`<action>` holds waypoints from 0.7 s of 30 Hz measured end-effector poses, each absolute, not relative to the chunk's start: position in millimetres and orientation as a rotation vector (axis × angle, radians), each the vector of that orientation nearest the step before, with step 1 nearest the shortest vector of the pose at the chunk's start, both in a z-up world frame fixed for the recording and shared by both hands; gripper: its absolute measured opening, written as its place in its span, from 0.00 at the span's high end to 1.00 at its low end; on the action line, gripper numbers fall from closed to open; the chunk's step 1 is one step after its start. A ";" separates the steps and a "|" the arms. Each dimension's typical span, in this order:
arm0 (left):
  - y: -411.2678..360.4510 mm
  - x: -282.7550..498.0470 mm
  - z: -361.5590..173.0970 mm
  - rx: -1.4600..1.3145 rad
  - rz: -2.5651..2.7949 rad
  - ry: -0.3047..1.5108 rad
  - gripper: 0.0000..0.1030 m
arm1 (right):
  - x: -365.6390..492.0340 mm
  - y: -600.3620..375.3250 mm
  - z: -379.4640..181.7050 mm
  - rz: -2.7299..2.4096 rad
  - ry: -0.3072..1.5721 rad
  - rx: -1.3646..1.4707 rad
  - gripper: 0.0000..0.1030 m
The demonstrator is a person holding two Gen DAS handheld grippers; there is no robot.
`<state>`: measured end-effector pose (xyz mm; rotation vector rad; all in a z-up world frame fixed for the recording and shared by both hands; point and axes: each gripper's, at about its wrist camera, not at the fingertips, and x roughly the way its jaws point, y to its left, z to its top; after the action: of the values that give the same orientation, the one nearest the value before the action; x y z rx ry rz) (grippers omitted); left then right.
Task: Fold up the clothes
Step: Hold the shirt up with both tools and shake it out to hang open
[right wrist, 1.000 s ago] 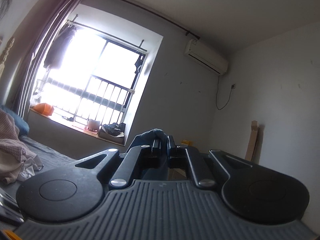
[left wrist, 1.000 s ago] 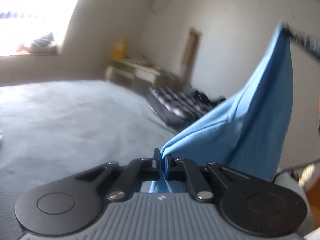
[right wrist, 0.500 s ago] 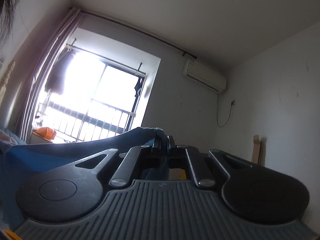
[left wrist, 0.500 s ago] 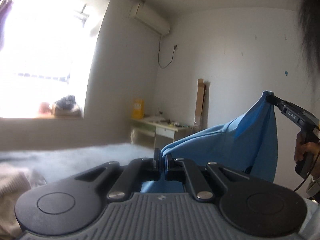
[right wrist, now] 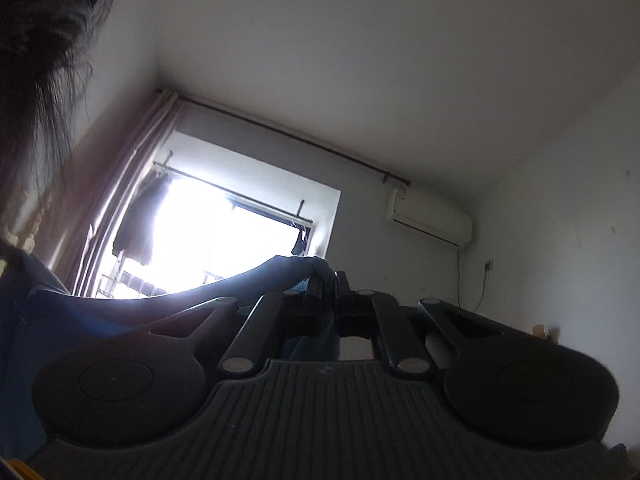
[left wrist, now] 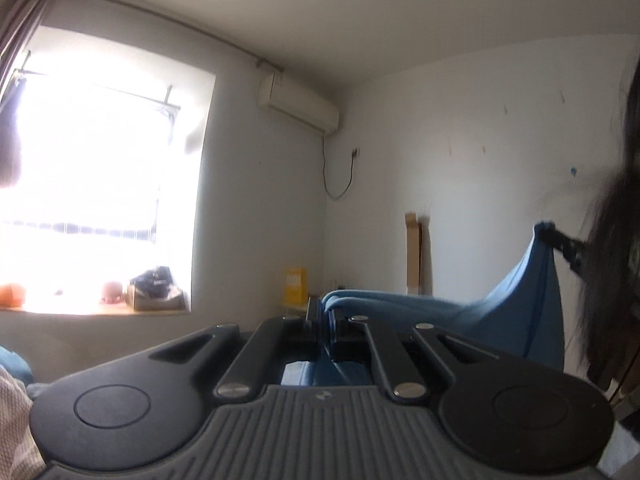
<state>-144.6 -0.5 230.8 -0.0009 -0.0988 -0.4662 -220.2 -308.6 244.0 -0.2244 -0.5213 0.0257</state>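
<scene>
A light blue garment (left wrist: 500,320) hangs in the air, stretched between both grippers. My left gripper (left wrist: 322,312) is shut on one edge of it, the cloth bunched between the jaws. In the left wrist view the other gripper (left wrist: 560,242) shows at far right, pinching the garment's high corner. In the right wrist view my right gripper (right wrist: 326,284) is shut on the same garment (right wrist: 120,312), which looks dark against the window and sags away to the left. Both views tilt up toward the ceiling.
A bright window (left wrist: 92,184) with clutter on its sill, an air conditioner (left wrist: 298,106) high on the wall and a cardboard piece (left wrist: 414,256) against the right wall. The person's dark hair (left wrist: 612,264) is at right. Pale pink cloth (left wrist: 16,420) lies at lower left.
Both grippers have risen and tilted upward with the blue garment held. The bed seen a second ago has dropped out of view and the ceiling fills more of both views.
</scene>
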 end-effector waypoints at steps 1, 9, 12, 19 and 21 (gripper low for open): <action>-1.4 -149.7 237.5 0.006 -0.466 -0.115 0.96 | -223.5 -309.9 246.5 0.034 -0.531 -0.223 0.97; -9.2 -190.5 291.1 0.057 -0.464 -0.248 0.96 | -246.1 -328.0 269.6 0.070 -0.602 -0.191 0.97; -14.7 -197.0 297.9 0.067 -0.467 -0.267 0.96 | -243.6 -330.2 271.5 0.073 -0.602 -0.197 0.97; -15.6 -170.3 284.0 0.037 -0.478 -0.208 0.96 | -232.9 -333.8 272.9 0.078 -0.590 -0.218 0.97; -12.7 -153.7 273.6 0.018 -0.471 -0.177 0.96 | -220.1 -334.4 269.0 0.077 -0.560 -0.224 0.97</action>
<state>-153.7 -12.7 273.6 0.0176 -0.1767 -0.4714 -220.1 -334.4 269.0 -0.2240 -0.5605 0.0769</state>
